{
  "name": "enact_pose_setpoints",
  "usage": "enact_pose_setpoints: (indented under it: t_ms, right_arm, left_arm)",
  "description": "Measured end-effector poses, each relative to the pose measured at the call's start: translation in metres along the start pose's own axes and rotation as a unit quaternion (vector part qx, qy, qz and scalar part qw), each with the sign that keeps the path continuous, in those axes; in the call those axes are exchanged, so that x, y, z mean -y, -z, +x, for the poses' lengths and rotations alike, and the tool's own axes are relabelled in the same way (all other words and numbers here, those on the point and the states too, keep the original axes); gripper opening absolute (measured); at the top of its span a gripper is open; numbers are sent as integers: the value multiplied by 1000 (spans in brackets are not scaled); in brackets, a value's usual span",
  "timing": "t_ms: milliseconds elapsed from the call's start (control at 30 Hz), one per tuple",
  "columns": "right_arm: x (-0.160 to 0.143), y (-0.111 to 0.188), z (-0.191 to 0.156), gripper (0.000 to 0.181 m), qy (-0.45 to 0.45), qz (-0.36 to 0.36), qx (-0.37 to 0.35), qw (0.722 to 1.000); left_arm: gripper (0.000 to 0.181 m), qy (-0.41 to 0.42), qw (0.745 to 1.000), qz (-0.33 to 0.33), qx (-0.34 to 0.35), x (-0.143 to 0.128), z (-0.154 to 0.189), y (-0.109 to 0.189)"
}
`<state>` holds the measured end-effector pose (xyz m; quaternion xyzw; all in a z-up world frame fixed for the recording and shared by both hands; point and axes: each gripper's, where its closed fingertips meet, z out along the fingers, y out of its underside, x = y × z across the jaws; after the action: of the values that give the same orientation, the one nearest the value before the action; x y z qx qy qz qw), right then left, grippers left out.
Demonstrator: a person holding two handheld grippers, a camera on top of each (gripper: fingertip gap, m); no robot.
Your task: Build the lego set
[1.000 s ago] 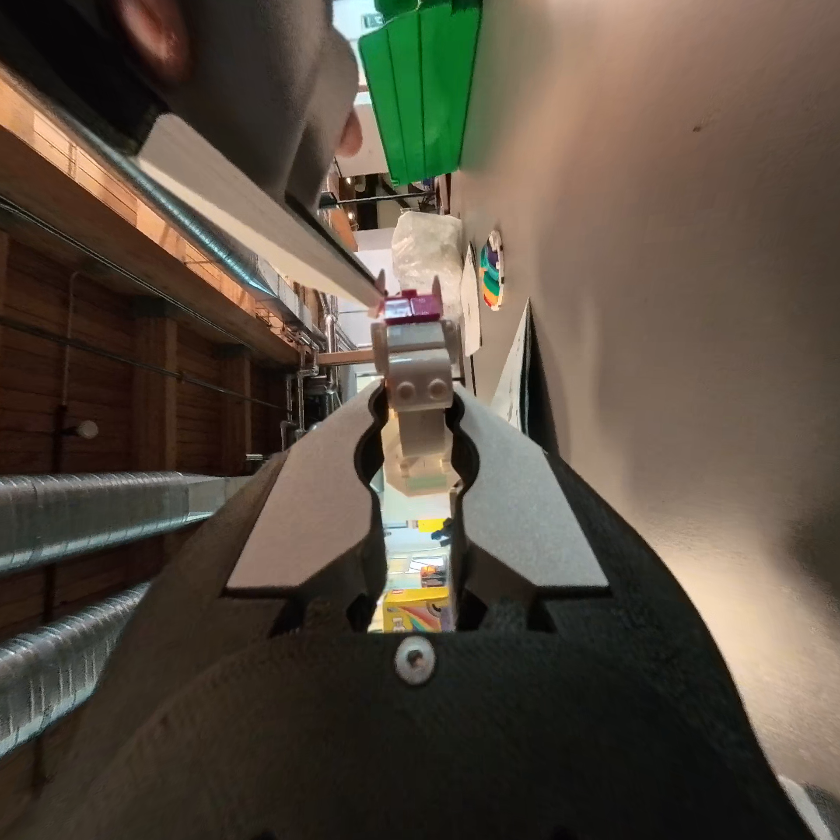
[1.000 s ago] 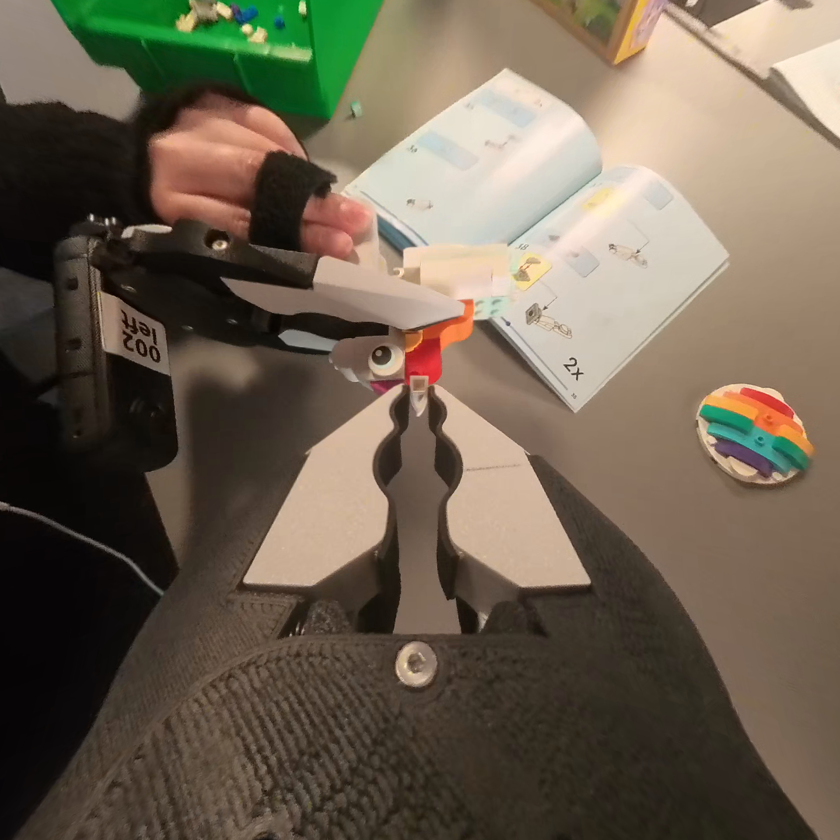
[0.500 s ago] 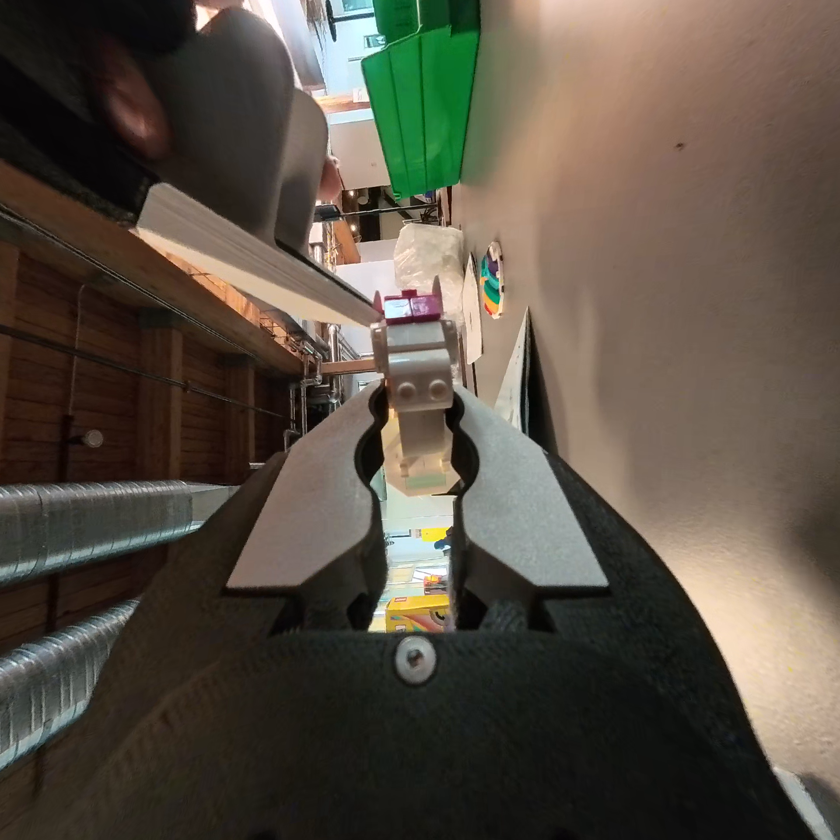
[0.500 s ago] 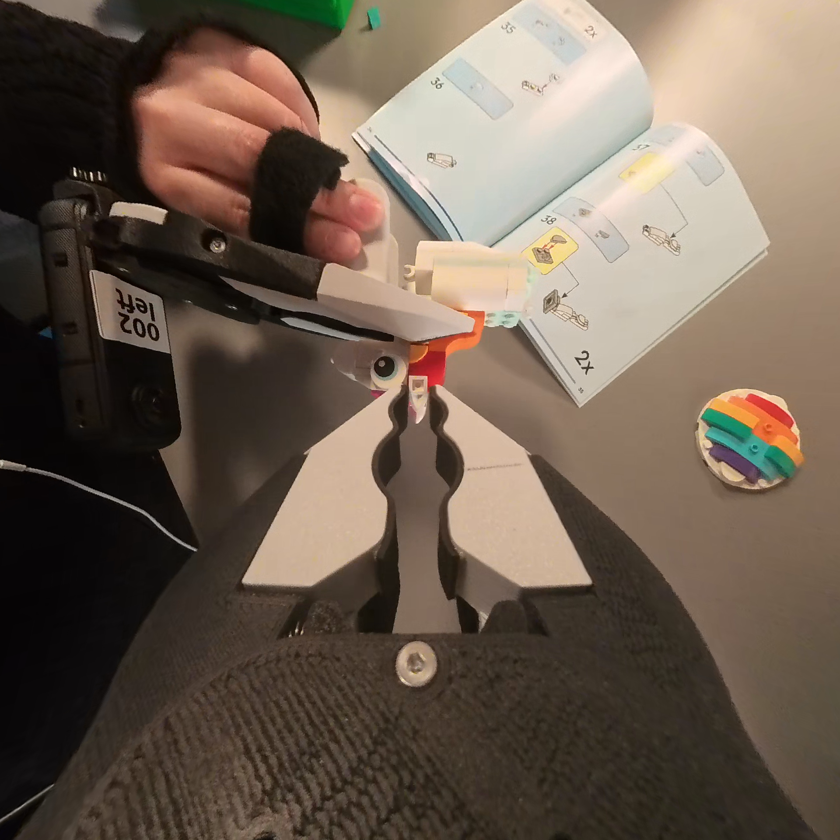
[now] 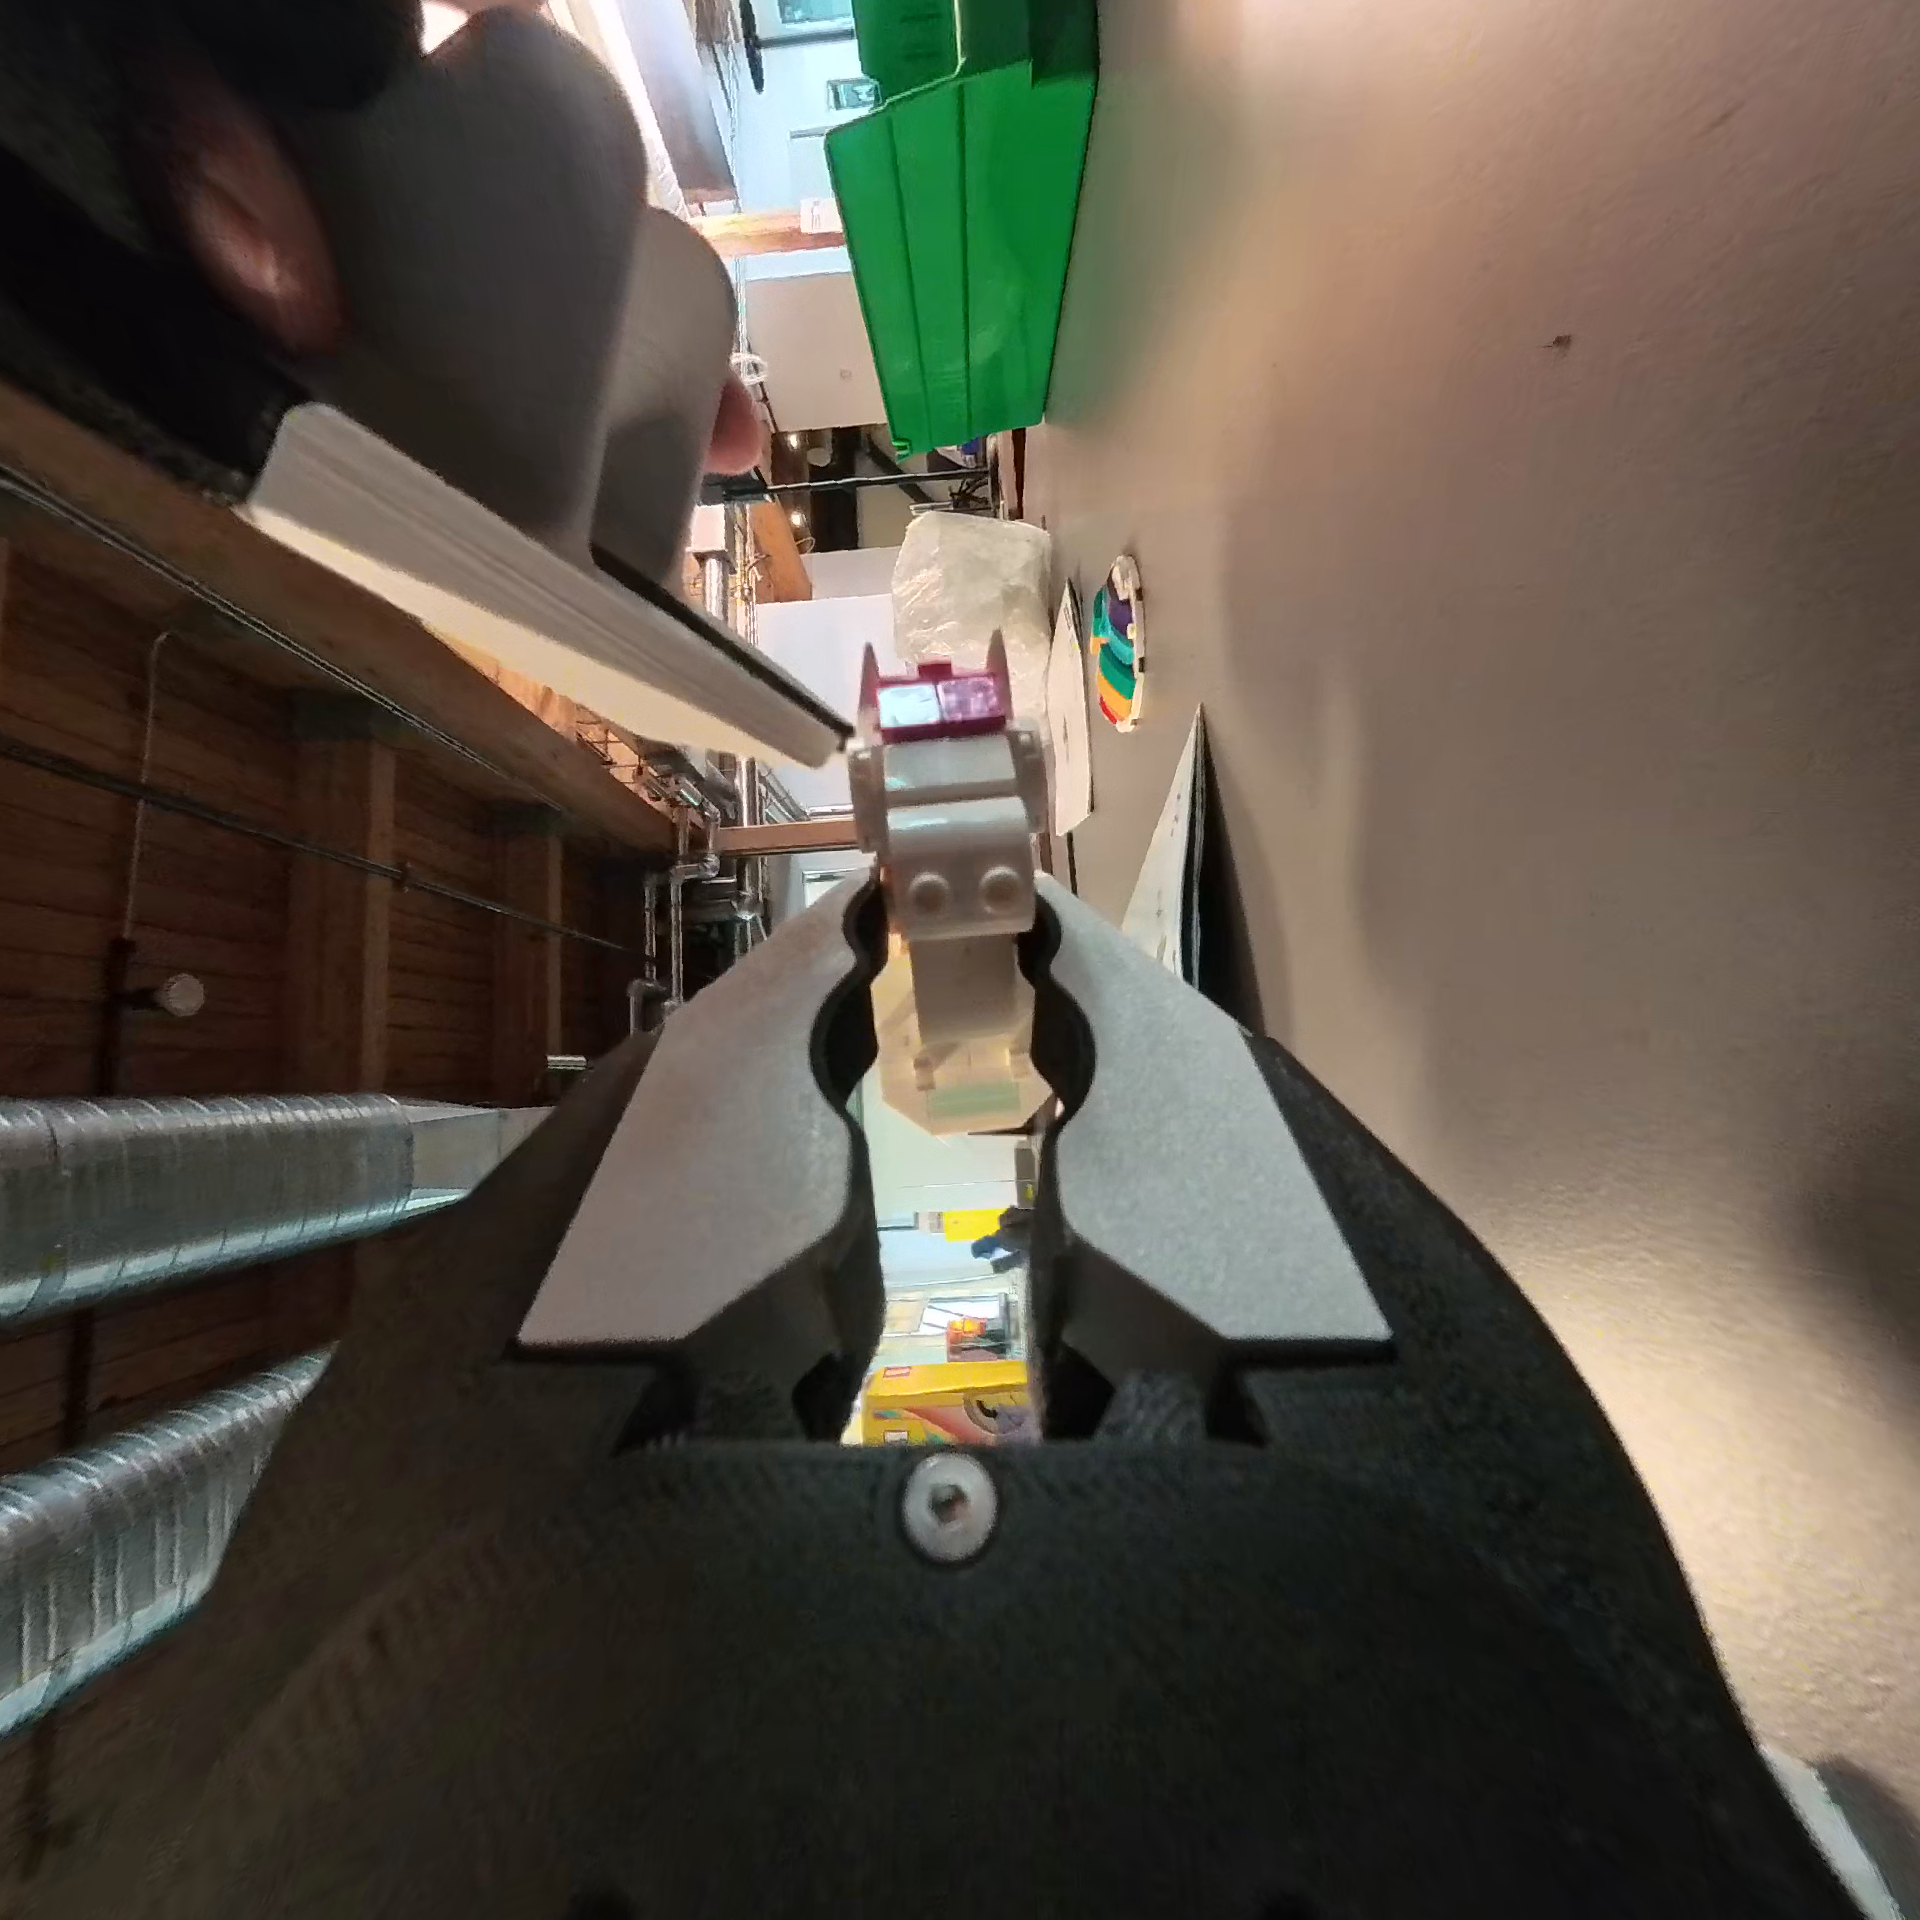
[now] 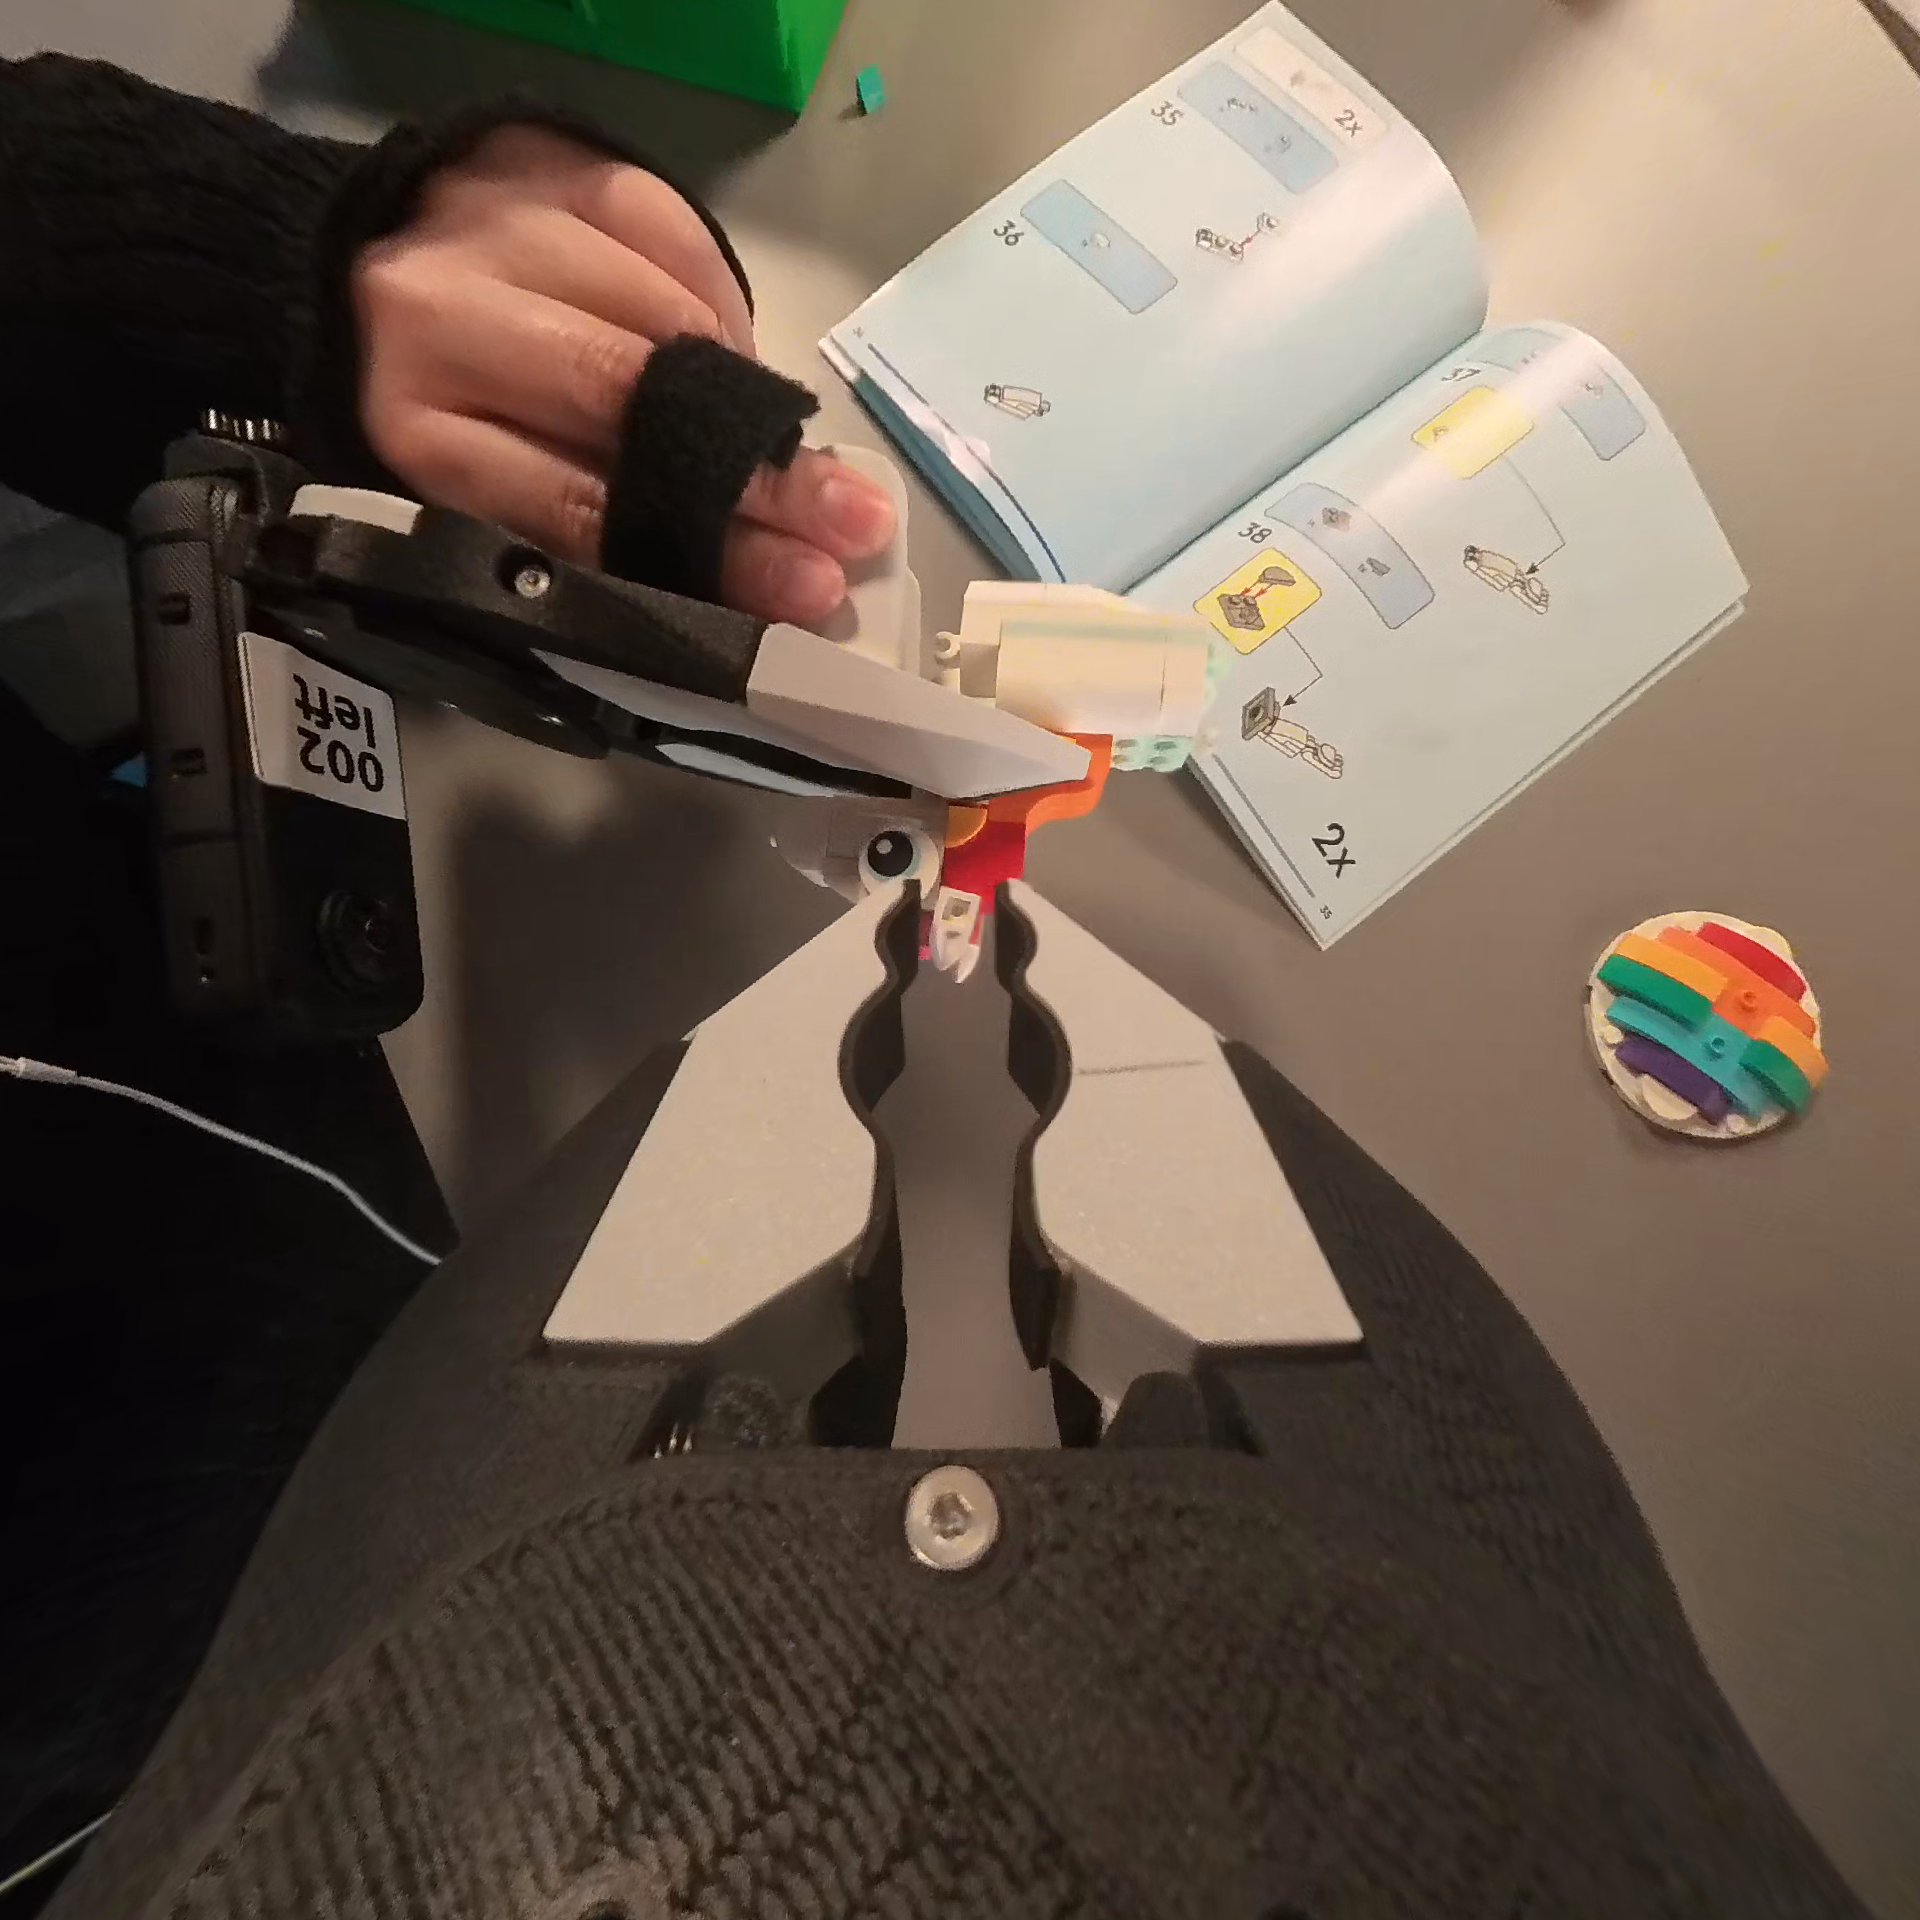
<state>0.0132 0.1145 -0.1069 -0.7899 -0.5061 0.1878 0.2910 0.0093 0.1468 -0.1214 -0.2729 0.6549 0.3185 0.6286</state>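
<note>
My left gripper (image 5: 951, 904) is shut on a white lego animal model (image 5: 951, 821) and holds it above the grey table. The model has a magenta head top, two pointed ears and an orange and red mane (image 6: 1049, 800). In the right wrist view the left gripper (image 6: 1039, 769) comes in from the left, held by a hand (image 6: 540, 353). My right gripper (image 6: 951, 914) is closed narrowly on a small white ear piece (image 6: 956, 930) at the model's head, beside its eye (image 6: 888, 854). One right finger (image 5: 623, 644) reaches the head from the upper left.
An open light blue instruction booklet (image 6: 1299, 416) lies on the table behind the model. A round rainbow lego disc (image 6: 1704, 1023) lies to the right. A green bin (image 5: 966, 239) stands at the far end, with a small teal piece (image 6: 871, 88) near it. A yellow box (image 5: 951, 1403) shows between the left fingers. Both grippers' tips are roughly 20 centimeters from the round rainbow lego disc (image 6: 1704, 1023). It is also in sight in the left wrist view (image 5: 1103, 650).
Both grippers stay together at the model's head. The pair has drifted away from the green bin, which has slid out of the top of the right wrist view.
</note>
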Motion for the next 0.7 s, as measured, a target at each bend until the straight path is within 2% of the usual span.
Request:
enact_pose_setpoints:
  t_ms: [100,200,333,400,533,700]
  right_arm:
    - [8,9,3,22,24,36,-15,999]
    - [17,21,-8,43,113,93,-23,989]
    - [13,24,-26,73,283,122,-91,947]
    - [10,22,-28,87,349,115,-140,919]
    - [15,30,-41,92,384,146,-164,897]
    - [31,57,-54,92,395,191,-168,883]
  left_arm:
    - [24,11,1000,-4,-5,-3,1,-1]
    - [24,55,998,-5,-18,-8,0,-1]
    - [24,113,993,0,-26,-14,-3,0]
    - [24,148,988,30,-28,-9,-8,5]
    - [24,206,975,78,-25,1,-23,16]
    - [24,213,969,122,-13,11,-48,28]
